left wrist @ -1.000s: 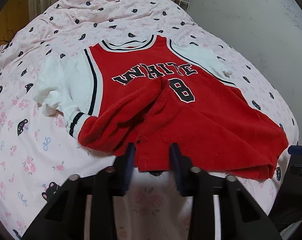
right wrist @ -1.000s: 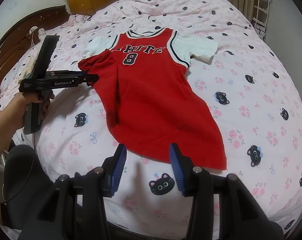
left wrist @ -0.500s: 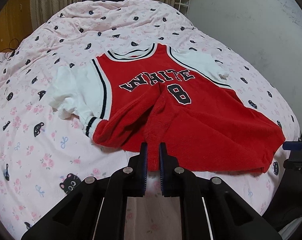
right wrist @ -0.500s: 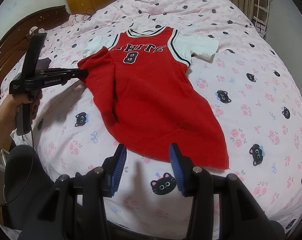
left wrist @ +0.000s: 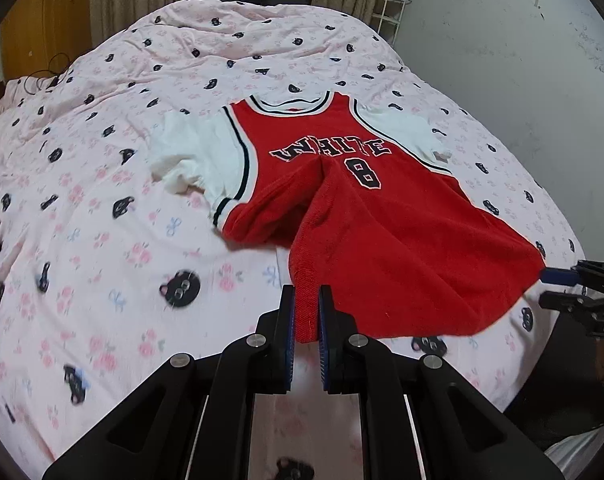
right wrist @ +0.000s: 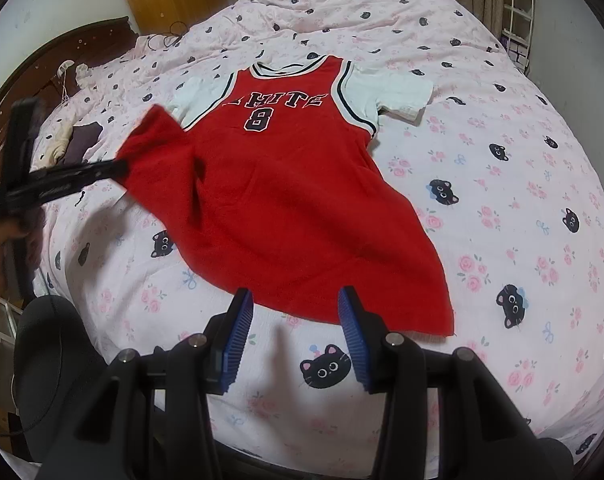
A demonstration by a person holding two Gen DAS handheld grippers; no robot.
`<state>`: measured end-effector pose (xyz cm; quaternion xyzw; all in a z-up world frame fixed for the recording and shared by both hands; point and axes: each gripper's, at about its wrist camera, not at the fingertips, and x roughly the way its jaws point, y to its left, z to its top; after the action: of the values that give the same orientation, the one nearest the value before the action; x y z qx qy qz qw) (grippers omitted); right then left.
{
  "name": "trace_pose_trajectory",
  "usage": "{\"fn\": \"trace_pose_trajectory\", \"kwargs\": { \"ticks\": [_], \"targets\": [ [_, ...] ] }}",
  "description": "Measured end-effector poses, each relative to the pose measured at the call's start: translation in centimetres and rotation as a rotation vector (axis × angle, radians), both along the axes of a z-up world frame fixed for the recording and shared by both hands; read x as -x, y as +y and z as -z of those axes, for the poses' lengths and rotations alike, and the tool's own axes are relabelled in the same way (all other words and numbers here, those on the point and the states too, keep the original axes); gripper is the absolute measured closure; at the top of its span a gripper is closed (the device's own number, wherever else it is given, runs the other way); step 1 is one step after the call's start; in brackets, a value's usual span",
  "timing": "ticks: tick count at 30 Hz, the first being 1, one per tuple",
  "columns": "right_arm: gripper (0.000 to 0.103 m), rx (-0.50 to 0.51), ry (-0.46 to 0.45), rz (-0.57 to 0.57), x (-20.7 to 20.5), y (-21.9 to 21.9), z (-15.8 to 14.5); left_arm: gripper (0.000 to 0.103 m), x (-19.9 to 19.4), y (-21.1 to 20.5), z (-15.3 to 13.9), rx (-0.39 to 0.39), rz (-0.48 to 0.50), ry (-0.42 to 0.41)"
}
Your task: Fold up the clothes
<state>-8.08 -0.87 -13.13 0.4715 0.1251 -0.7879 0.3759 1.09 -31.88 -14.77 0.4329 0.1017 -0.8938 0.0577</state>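
A red basketball jersey dress with white sleeves, "WHITE" and the number 8 lies face up on the bed; it also shows in the right wrist view. My left gripper is shut on the dress's left hem corner and holds it lifted off the bed, pulled out to the side; it shows at the left of the right wrist view. My right gripper is open and empty, just short of the bottom hem.
The bed has a pink quilt with black cat faces. A dark wooden headboard is at the left. A white wire rack stands by the far wall. A dark chair back is near the bed's edge.
My left gripper closed on the hem corner, then lifted and pulled it outward, stretching the fabric. My right gripper stayed open and barely moved.
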Motion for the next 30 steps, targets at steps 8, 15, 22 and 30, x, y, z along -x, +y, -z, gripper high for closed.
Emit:
{"fn": "trace_pose_trajectory", "kwargs": {
  "ticks": [8,15,22,30],
  "targets": [
    [0.057,0.027,0.02,0.052,1.5,2.3,-0.7,0.095,-3.6,0.4,0.4,-0.021,-0.071,-0.036],
    [0.057,0.062,-0.036,0.159,5.4,6.6,0.2,0.095,-5.7,1.0,1.8,-0.036,-0.127,-0.068],
    [0.057,0.108,-0.173,0.151,7.3,8.0,3.1,0.096,-7.4,1.3,2.2,-0.068,-0.178,-0.089],
    [0.068,0.177,-0.292,0.149,8.1,7.4,5.4,0.089,-8.3,1.3,1.5,-0.069,-0.192,-0.034]
  ]
}}
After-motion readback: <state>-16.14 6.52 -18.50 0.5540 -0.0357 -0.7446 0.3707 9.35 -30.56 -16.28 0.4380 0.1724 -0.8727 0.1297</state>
